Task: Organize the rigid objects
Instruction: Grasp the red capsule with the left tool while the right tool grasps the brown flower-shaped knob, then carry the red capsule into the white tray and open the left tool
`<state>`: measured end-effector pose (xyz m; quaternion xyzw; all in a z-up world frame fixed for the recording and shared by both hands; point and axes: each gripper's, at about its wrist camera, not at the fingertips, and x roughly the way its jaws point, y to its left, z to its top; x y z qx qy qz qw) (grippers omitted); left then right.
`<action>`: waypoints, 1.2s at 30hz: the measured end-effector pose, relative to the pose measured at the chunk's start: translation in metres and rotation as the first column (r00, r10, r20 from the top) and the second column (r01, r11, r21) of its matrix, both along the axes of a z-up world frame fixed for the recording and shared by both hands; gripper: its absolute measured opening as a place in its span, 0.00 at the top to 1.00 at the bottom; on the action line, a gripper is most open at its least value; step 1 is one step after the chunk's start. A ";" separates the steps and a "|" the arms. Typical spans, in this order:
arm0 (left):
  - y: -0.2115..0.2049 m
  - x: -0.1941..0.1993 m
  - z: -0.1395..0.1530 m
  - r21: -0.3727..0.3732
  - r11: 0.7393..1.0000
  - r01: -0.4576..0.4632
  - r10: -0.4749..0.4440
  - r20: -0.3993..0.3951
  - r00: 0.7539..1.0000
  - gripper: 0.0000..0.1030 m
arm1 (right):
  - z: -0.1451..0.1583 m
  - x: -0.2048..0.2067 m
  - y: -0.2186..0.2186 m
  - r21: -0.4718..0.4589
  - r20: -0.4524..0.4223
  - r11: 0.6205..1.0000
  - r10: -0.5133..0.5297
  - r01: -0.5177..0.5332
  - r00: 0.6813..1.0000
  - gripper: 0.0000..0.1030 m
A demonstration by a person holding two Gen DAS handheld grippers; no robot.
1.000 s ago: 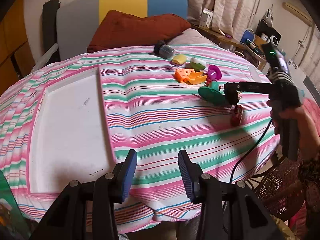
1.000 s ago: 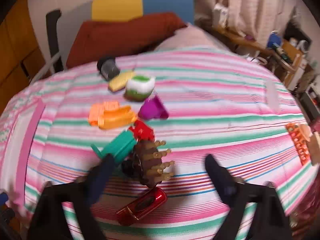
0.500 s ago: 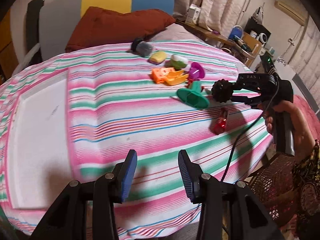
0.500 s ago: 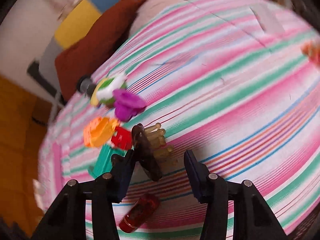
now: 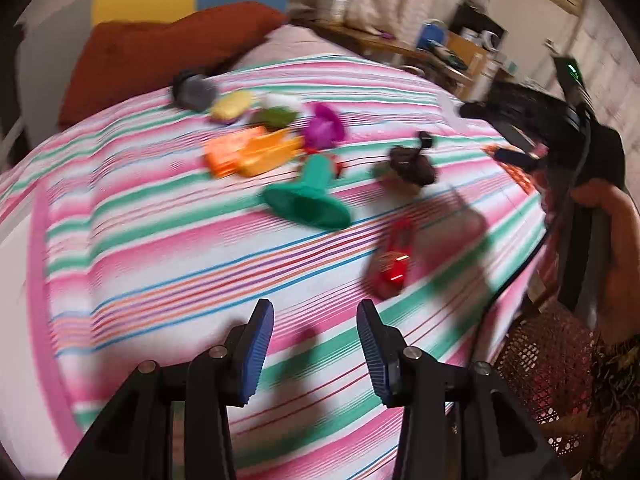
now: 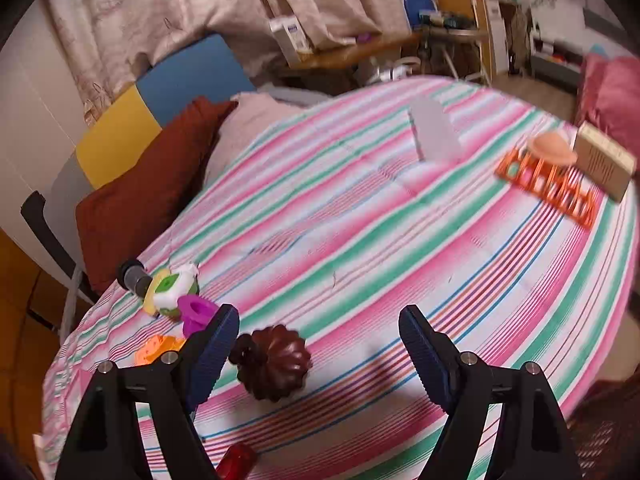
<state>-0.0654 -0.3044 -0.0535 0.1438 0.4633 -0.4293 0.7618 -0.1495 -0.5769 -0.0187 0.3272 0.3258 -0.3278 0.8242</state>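
A pile of toys lies on the striped cloth point(image 5: 160, 264): a grey cylinder point(image 5: 194, 90), a yellow piece point(image 5: 232, 106), a green-and-white piece point(image 5: 276, 110), a purple cup point(image 5: 324, 126), orange pieces point(image 5: 248, 152) and a teal funnel point(image 5: 308, 200). Nearer lies a red toy car point(image 5: 390, 264). A brown ribbed brush point(image 6: 274, 362) rests on the cloth between my right gripper's point(image 6: 318, 320) fingers, close to the left one, untouched. Those jaws are opening wide. My left gripper point(image 5: 316, 344) hangs open over bare cloth, short of the car.
An orange rack point(image 6: 548, 184), a peach hat-shaped toy point(image 6: 552, 148) and a cardboard box point(image 6: 604, 164) sit at the cloth's far right. A white card point(image 6: 434, 134) lies further back. A white board point(image 5: 16, 320) shows at the left edge. A rust cushion point(image 5: 168, 48) lies behind the pile.
My right gripper closed on the brown brush, rolled, then spread open; the brush now lies free on the cloth. My left gripper swept right, from the white board towards the toys.
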 end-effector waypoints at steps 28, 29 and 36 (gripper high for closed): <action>-0.048 -0.008 -0.035 0.000 0.991 0.131 -0.130 0.091 0.987 0.75 | -0.021 0.025 0.012 0.002 -0.096 0.995 0.100 -0.100 0.990 0.20; -0.042 -0.007 -0.035 -0.005 0.992 0.122 -0.121 0.093 0.988 0.75 | -0.021 0.028 0.014 -0.003 -0.100 0.993 0.117 -0.118 0.988 0.20; -0.014 -0.004 -0.034 -0.032 0.997 0.064 -0.061 0.086 0.994 0.75 | -0.028 0.056 0.036 -0.083 -0.217 0.966 0.224 -0.246 0.950 0.41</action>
